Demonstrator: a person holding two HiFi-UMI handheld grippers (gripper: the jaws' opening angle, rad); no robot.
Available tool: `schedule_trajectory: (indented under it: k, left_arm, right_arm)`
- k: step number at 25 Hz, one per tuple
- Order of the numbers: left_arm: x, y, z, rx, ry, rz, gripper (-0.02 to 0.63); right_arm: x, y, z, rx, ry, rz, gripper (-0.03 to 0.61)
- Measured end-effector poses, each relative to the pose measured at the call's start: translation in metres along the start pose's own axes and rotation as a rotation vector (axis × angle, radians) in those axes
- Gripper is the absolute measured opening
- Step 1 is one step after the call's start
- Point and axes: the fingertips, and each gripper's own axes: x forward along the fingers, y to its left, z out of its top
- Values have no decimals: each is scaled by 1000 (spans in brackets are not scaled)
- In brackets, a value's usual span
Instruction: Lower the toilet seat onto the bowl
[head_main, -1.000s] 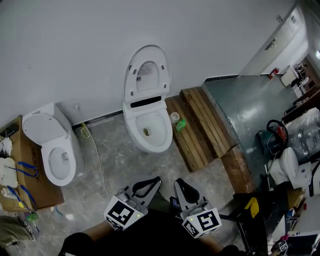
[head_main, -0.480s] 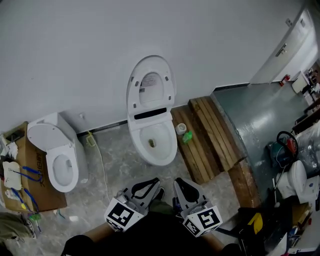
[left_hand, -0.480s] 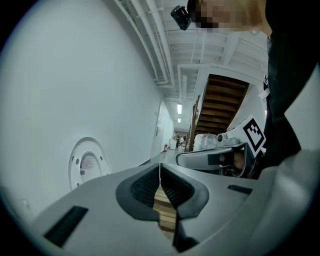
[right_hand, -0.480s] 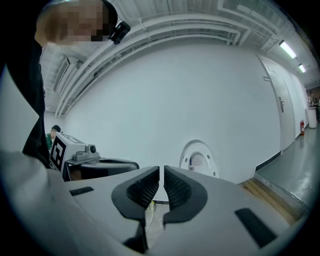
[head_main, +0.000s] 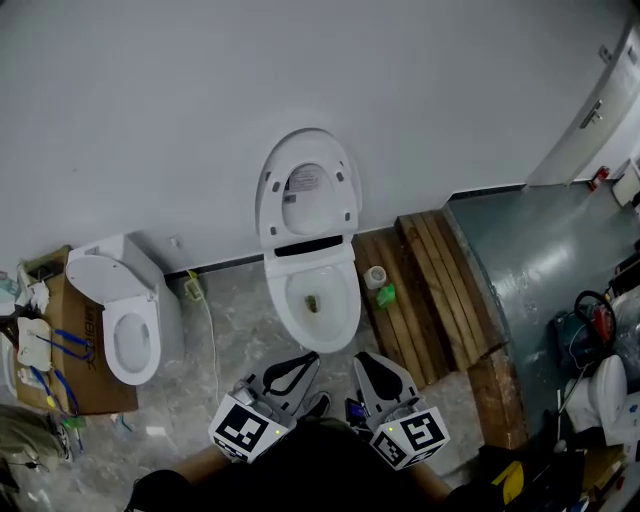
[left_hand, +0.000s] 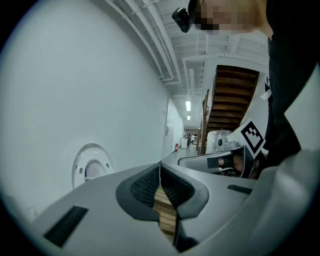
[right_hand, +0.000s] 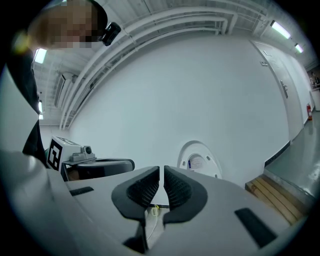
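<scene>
A white toilet stands against the wall, its bowl (head_main: 318, 300) open. Its seat and lid (head_main: 308, 190) are raised upright against the wall; the raised seat also shows as a white oval in the left gripper view (left_hand: 90, 167) and the right gripper view (right_hand: 199, 161). My left gripper (head_main: 300, 362) and right gripper (head_main: 366, 362) are side by side at the bottom of the head view, just short of the bowl's front rim and touching nothing. Both are shut with nothing between the pads. The left gripper (left_hand: 160, 175) and right gripper (right_hand: 161, 181) point level toward the wall.
A second white toilet (head_main: 130, 320) stands at the left beside a cardboard box (head_main: 60, 350). A yellow cable (head_main: 205, 320) lies on the floor between the toilets. A wooden pallet (head_main: 430, 300) with a tape roll (head_main: 375, 277) lies right of the bowl. Clutter fills the far right.
Both grippers and the head have moved toward the toilet; it now sits lower and nearer in the head view. Seat still upright. Jaws unchanged.
</scene>
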Motion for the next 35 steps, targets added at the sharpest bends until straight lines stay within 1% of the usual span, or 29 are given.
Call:
schedule_trajectory:
  k: [7, 14, 16, 18, 23, 26, 28, 35]
  left_arm:
    - [28, 0, 3, 15, 30, 32, 20]
    - [49, 10, -7, -19, 61, 15, 20]
    - [57, 15, -10, -32, 81, -1, 20]
    - [69, 21, -11, -35, 82, -24, 20]
    - [102, 38, -9, -27, 90, -99, 20]
    - [121, 60, -2, -13, 63, -126, 20]
    - [133, 81, 2, -18, 50, -134, 20]
    - [159, 151, 10, -45, 74, -159, 20]
  right_arm:
    - [7, -28, 12, 22, -13, 38, 49]
    - [18, -50, 5, 66, 2, 16, 49]
    - [23, -57, 6, 67, 6, 3, 49]
    - [29, -67, 9, 64, 4, -19, 49]
    - [48, -96, 20, 71, -2, -93, 49]
    - [70, -110, 27, 79, -4, -114, 49]
    - [89, -119, 33, 78, -3, -126, 49]
    - [156, -137, 52, 92, 7, -163, 49]
